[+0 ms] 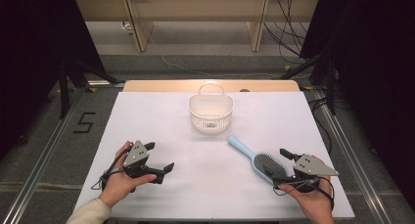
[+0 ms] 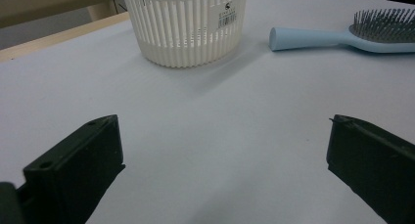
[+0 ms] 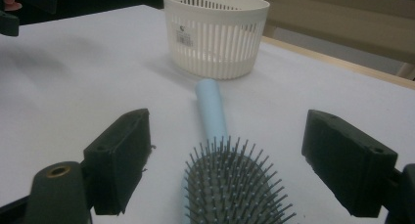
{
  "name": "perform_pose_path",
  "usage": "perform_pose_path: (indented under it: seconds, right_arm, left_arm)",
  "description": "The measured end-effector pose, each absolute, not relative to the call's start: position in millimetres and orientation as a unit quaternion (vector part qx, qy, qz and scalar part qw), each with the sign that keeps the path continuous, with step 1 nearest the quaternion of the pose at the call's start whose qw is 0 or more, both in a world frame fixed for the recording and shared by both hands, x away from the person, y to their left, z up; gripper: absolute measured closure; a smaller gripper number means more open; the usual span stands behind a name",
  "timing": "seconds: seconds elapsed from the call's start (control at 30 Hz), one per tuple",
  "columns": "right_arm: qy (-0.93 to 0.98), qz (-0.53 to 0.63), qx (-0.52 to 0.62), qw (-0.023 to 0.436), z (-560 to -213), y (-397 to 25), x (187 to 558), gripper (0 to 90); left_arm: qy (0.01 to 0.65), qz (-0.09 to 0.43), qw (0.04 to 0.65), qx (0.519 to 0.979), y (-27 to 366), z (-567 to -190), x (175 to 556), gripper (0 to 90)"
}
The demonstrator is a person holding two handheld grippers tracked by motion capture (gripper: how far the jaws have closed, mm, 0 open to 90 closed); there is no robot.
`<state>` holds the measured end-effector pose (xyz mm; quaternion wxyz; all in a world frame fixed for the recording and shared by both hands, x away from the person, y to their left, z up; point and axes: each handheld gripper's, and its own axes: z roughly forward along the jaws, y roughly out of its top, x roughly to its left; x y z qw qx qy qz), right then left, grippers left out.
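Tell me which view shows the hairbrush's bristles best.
The right gripper view: the hairbrush lies bristles-up between that hand-held gripper's open jaws, each pin distinct. The high view shows the whole hairbrush, handle toward the basket, but bristles as a dark patch. The left gripper view shows the handle and part of the head at its edge.
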<state>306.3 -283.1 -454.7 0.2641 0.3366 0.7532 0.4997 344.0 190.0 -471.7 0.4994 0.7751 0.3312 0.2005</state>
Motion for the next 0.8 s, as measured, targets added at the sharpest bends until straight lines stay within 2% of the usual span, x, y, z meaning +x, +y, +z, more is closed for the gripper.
perform_pose_path:
  seconds: [0.8]
  right_arm:
    - [0.753, 0.499, 0.338, 0.265, -453.7, -282.8, 306.4, 22.7]
  left_arm:
    - [0.329, 0.203, 0.499, 0.775, 190.0, -471.3, 343.2, 0.0]
